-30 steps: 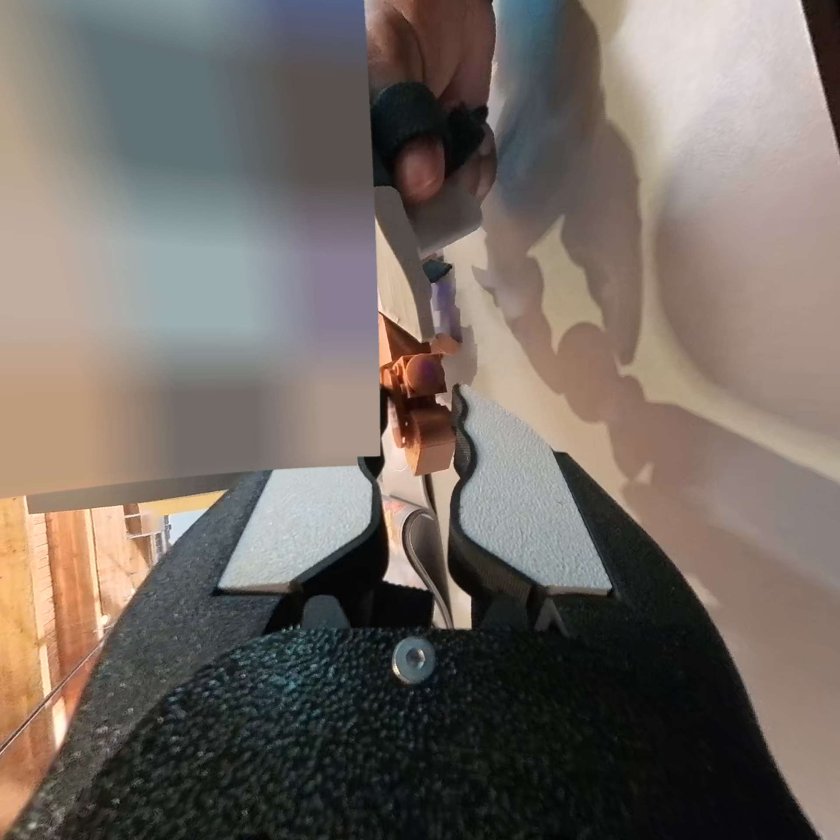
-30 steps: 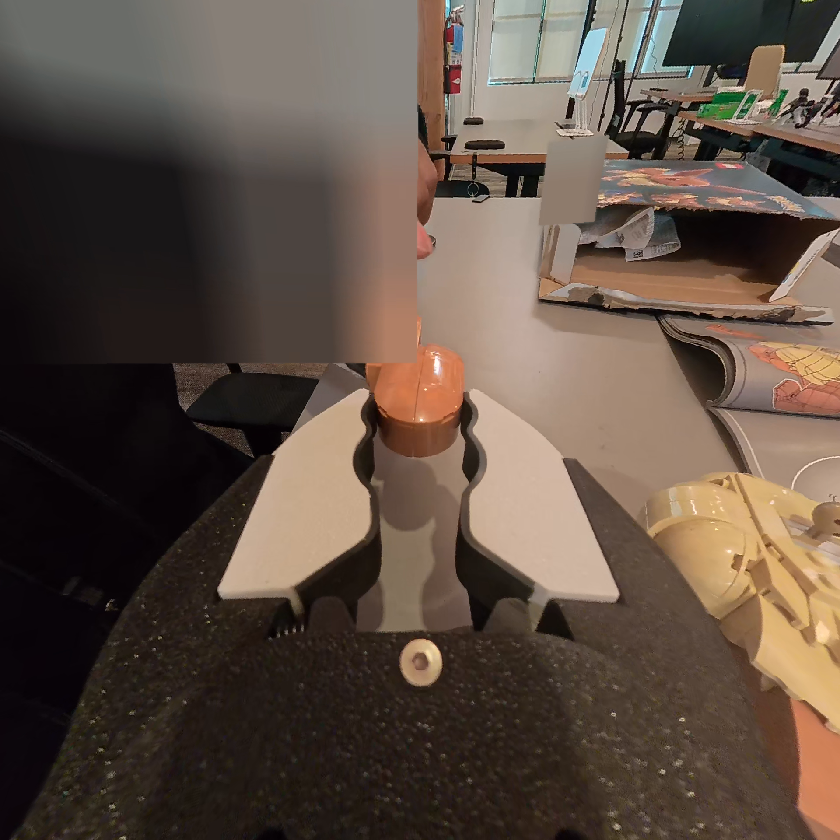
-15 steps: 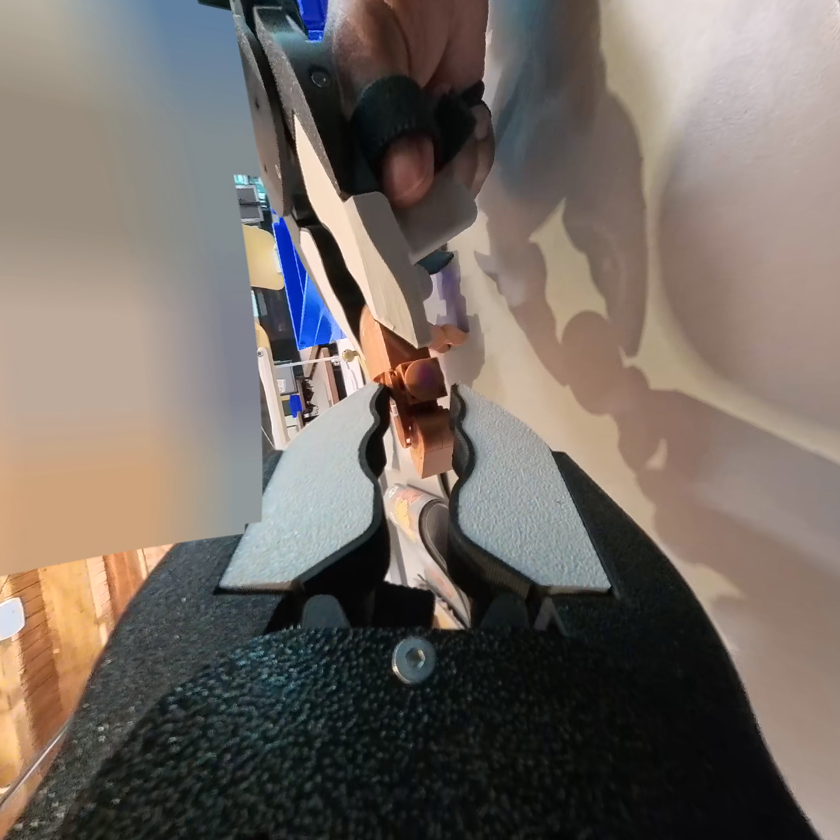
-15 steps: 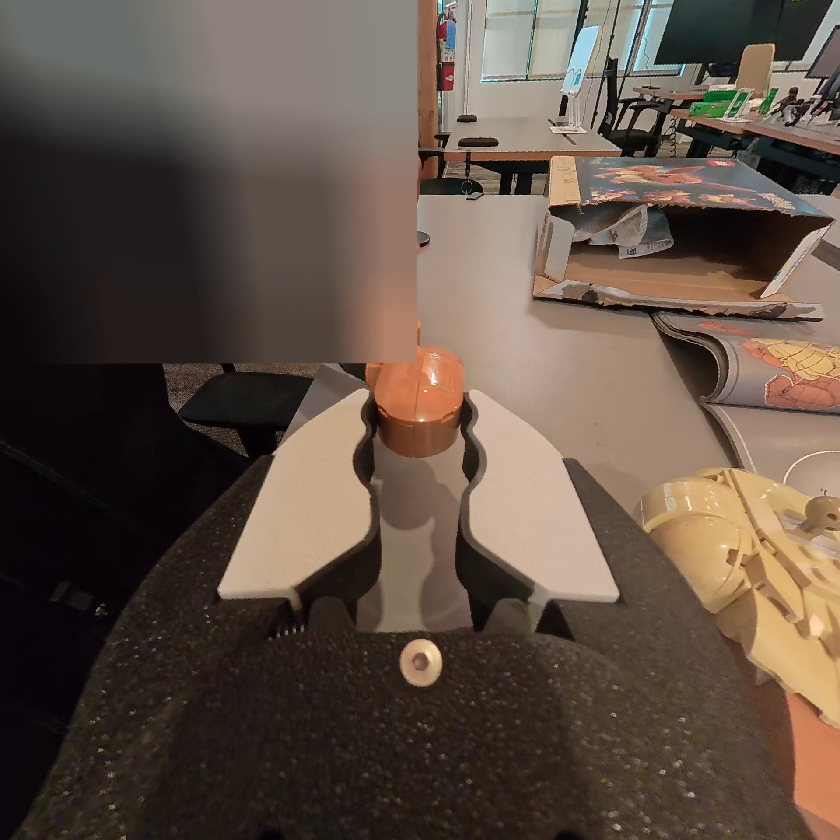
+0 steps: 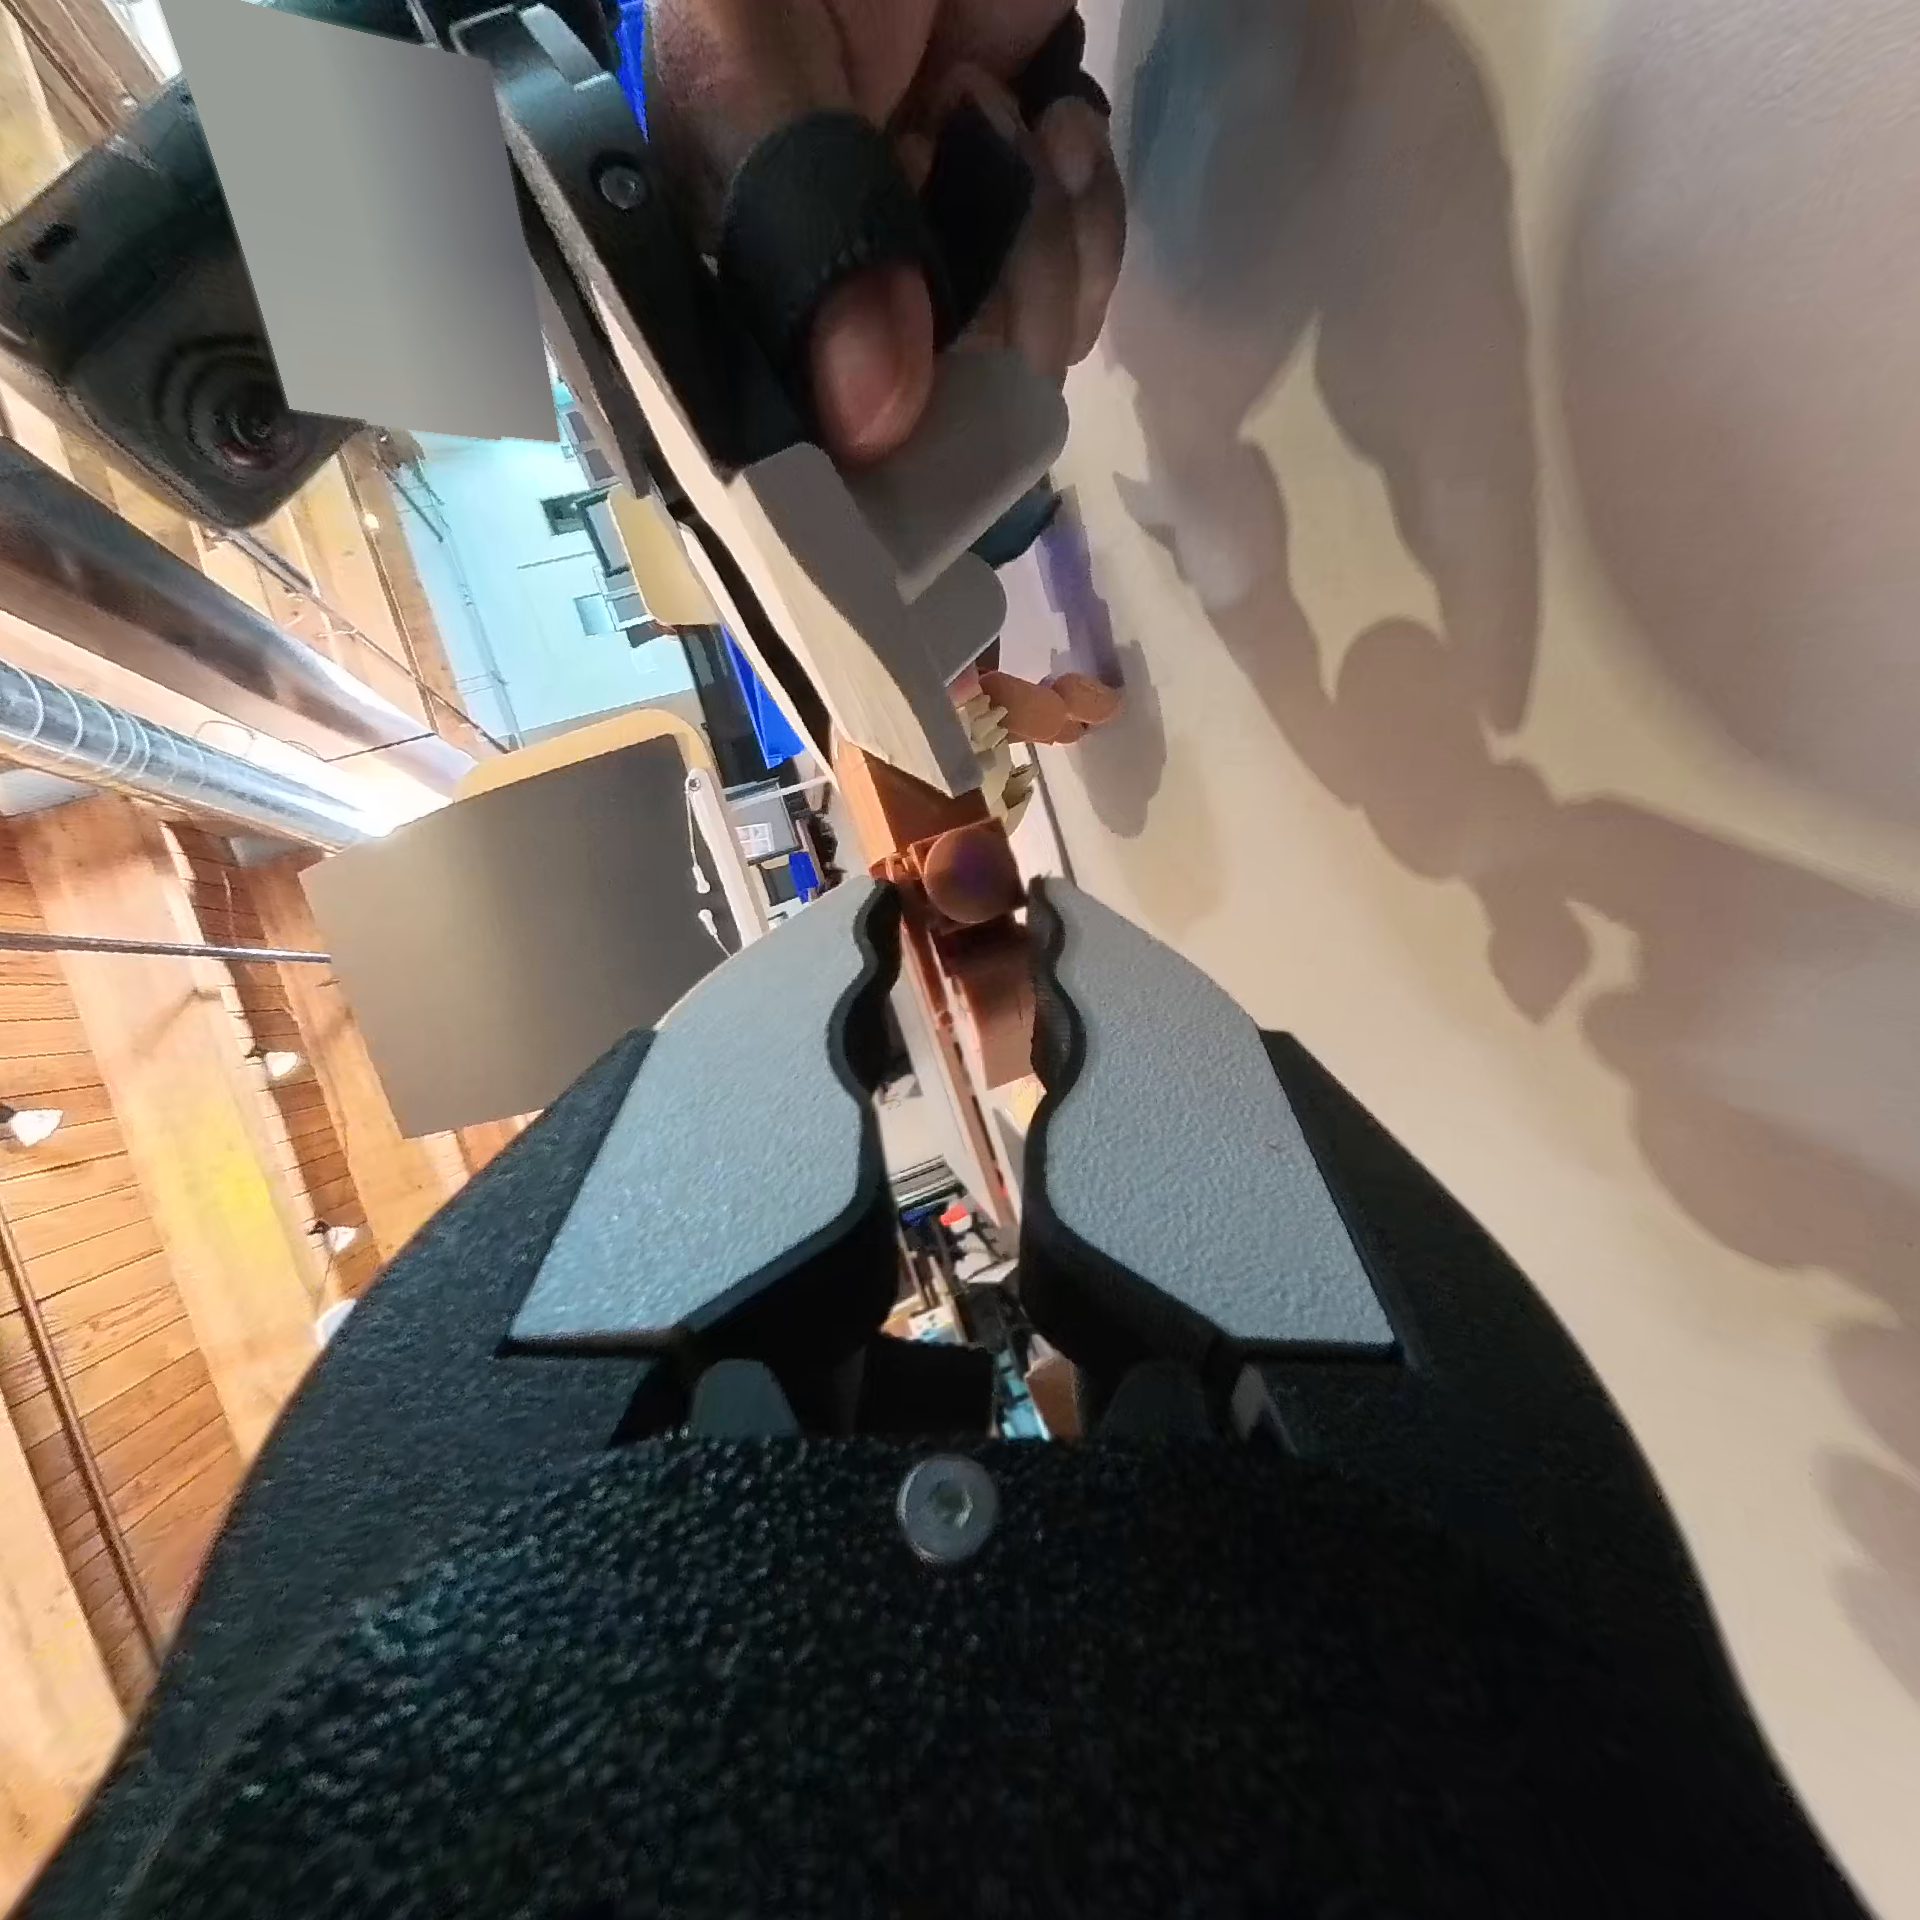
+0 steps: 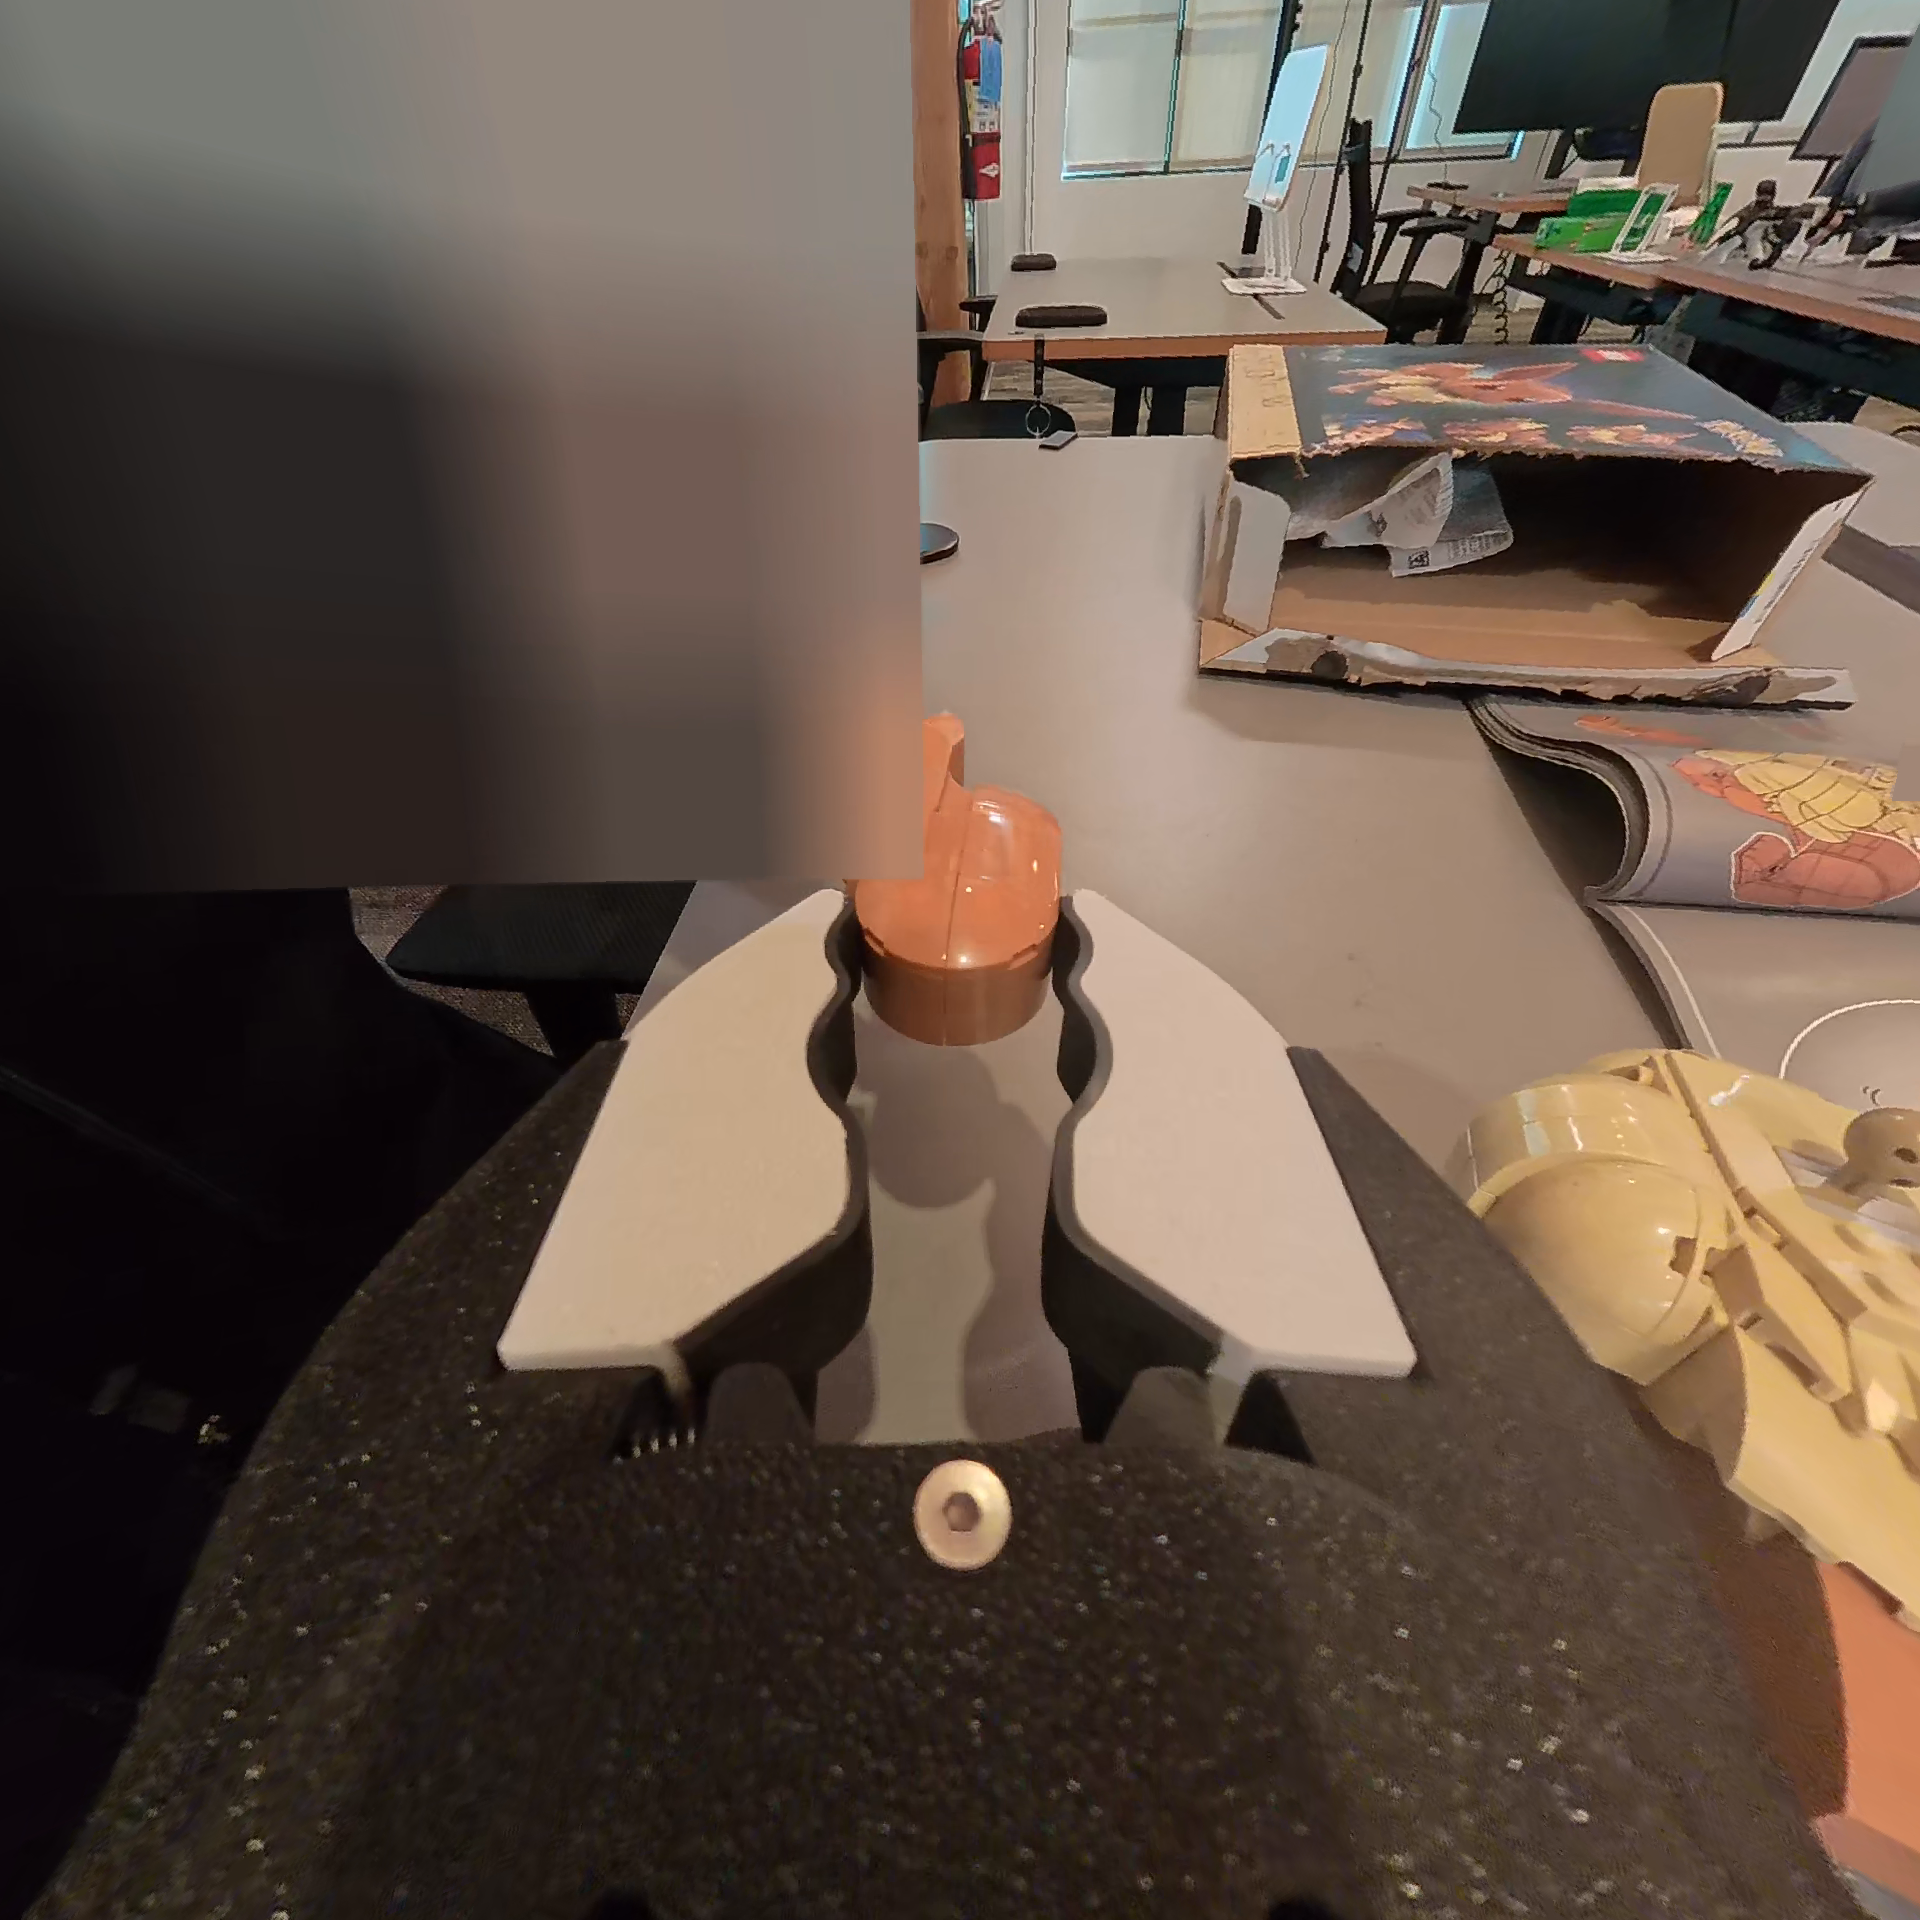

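Right wrist view shows the right claw [image 6: 956, 961] clamped on a brown brick-built assembly [image 6: 954, 935] above the table's [image 6: 1299, 883] near edge; left claw [image 5: 961, 935] pinches its other end; light, rigid, glossy, likely to separate at joints, best gripped on the round base.

Right gripper [image 6: 958, 940] body was rough black grainy plastic; fingers [image 6: 1184, 1143] matt pale grey, finely textured; bolt [image 6: 961, 1525] bright metal; brown piece [image 6: 956, 945] between the pads was glossy smooth plastic; tan model [image 6: 1662, 1247] semi-gloss plastic; box [image 6: 1507, 613] torn cardboard; booklet [image 6: 1766, 831] printed paper; table [image 6: 1299, 883] matt grey; left gripper [image 5: 961, 935] same grain; wall [image 5: 156, 1143] wood planks.
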{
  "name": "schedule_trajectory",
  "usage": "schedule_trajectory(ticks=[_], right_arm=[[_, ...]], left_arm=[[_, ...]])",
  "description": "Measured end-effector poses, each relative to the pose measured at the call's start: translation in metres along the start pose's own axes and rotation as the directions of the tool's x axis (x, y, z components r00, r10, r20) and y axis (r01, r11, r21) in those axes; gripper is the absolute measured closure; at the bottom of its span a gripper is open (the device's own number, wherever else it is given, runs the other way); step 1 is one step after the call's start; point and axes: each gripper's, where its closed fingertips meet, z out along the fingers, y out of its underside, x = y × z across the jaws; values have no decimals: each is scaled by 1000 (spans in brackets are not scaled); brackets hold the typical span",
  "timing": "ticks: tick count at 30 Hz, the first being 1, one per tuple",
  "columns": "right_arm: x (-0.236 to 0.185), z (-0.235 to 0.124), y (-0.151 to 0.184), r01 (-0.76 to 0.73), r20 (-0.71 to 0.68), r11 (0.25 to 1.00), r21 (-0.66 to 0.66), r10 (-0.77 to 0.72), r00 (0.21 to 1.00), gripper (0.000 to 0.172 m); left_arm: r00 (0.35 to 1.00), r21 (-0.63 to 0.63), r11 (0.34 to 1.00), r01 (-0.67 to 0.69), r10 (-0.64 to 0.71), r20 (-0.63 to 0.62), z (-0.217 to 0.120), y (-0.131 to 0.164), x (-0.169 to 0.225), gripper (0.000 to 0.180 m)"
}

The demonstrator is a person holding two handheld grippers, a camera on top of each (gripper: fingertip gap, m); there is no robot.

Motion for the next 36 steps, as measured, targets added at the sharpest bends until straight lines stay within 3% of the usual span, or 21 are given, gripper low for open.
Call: schedule_trajectory(ticks=[28, 34, 36], right_arm=[[-1, 2, 5, -40, 18, 999, -16, 40, 999, 136], [-1, 3, 8, -84, 22, 996, -30, 85, 996, 136], [-3, 3, 12, -125, 31, 991, -47, 127, 991, 136]], left_arm=[[997, 29, 997, 69, -69, -24, 0, 1, 3, 160], [978, 74, 975, 209, -206, -40, 3, -1, 9, 159], [950, 105, 945, 311, -307, -48, 1, -1, 9, 147]])
